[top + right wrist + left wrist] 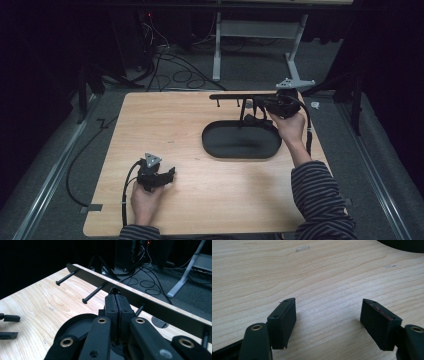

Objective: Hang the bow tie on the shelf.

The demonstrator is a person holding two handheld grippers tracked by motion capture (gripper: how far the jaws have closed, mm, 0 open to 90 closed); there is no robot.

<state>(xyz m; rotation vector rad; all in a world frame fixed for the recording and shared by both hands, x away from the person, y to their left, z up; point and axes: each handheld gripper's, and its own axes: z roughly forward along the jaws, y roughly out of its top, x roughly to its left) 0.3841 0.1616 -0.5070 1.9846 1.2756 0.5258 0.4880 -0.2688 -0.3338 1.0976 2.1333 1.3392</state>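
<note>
Right gripper [116,305] at the table's one o'clock, jaws together on something small and dark, identity unclear, likely light; left gripper [328,315] idle, jaws apart, seven o'clock.

Black oval tray [205,142], shallow and dark inside, lying flat on the right half of the wooden table [165,125]. Just behind it, close to the far edge, a black rack [232,96] standing upright: long thin bar held level above the tabletop. Slim round-headed pegs [94,293] sticking out from the bar toward the near side, spaced well apart.
</note>
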